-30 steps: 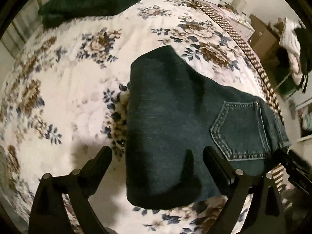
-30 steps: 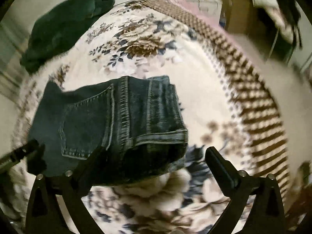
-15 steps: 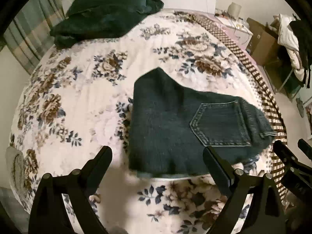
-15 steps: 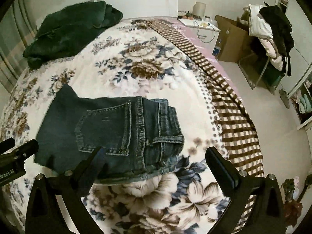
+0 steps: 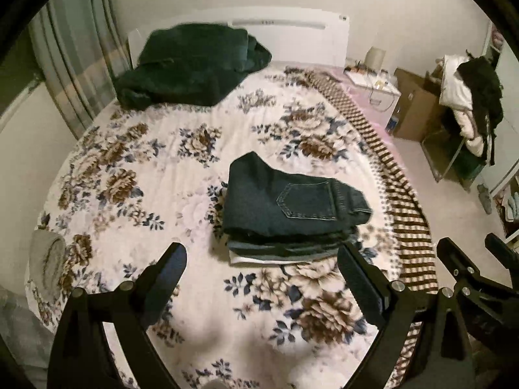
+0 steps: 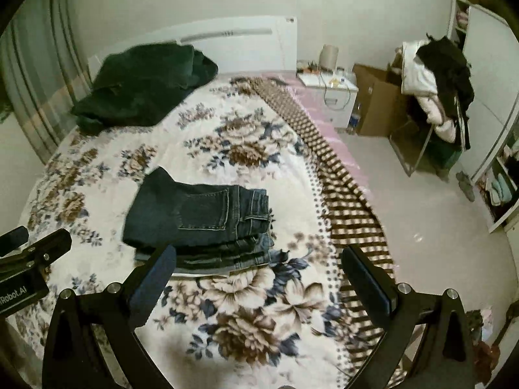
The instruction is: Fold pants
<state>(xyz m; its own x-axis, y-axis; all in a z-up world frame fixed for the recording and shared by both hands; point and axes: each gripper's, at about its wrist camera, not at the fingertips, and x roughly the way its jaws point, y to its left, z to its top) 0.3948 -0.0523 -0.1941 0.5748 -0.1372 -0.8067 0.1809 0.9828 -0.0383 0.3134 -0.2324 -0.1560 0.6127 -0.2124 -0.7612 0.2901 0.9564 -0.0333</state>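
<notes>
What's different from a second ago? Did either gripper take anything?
Both grippers, left and right, have pulled up and back from the folded jeans, so the whole stack beneath them now shows. Neither took hold of anything; fingers stayed spread and empty. The jeans lie as before on the floral bedspread, the dark green blanket untouched.

white lettering "robot.ai" shows on the left hand-held gripper [image 6: 22, 259].

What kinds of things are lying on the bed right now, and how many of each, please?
Stack of folded pants: 1
Dark green blanket: 1
Total: 2, both on the bed; how many pairs are in the stack cannot be told.
</notes>
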